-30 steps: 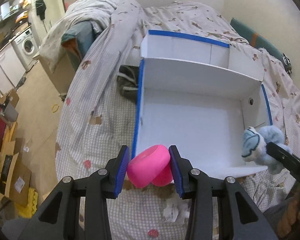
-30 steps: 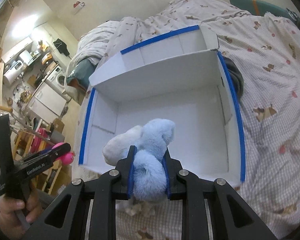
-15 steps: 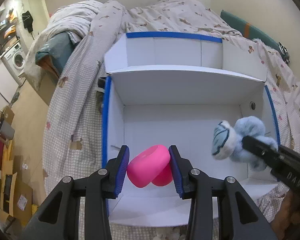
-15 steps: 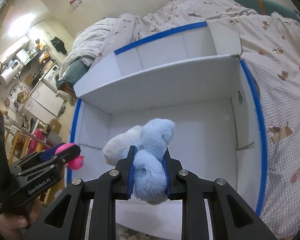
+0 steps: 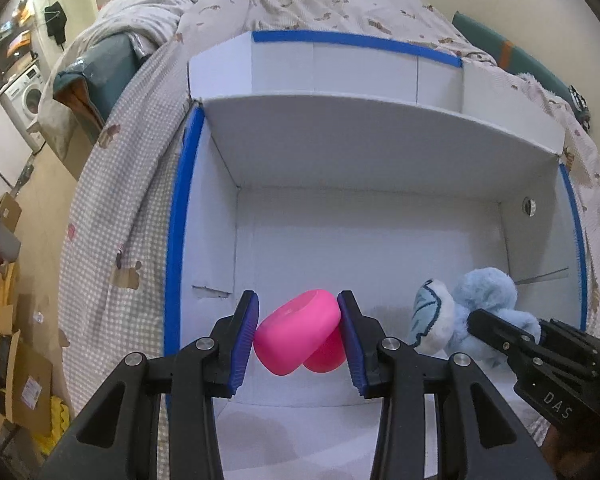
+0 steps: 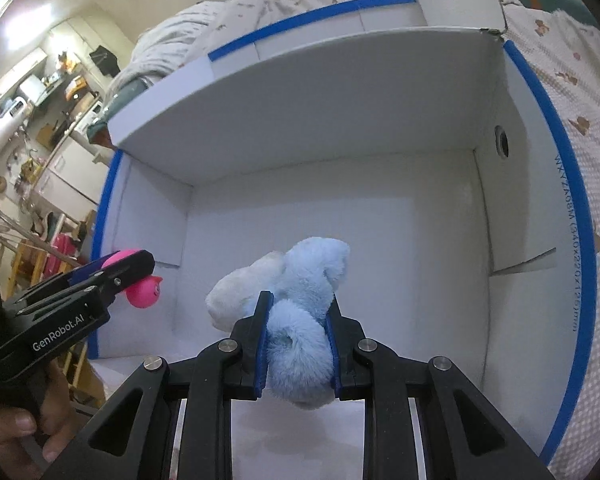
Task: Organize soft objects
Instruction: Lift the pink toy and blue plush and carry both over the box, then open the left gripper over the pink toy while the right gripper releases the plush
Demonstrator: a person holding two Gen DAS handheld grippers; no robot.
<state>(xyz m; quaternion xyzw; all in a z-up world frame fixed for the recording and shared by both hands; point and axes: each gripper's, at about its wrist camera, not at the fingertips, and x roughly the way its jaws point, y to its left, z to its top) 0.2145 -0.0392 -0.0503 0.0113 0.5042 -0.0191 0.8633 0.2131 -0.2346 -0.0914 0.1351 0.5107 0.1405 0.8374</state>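
Change record, as I read both wrist views against the earlier frames.

Left gripper point(image 5: 298, 334), with the pink toy point(image 5: 296, 330): earlier I have it above the bedspread, just short of the white box point(image 5: 380, 140); now the box's near wall lies beneath the jaws and its floor lies ahead of them.

Right gripper point(image 6: 296, 334), with the blue plush point(image 6: 300, 300): I now see it lower, inside the box, walls on either side of the jaws.

Box: fills far more of both views.

Grippers to each other: nearer now, the plush just right of my left jaws.
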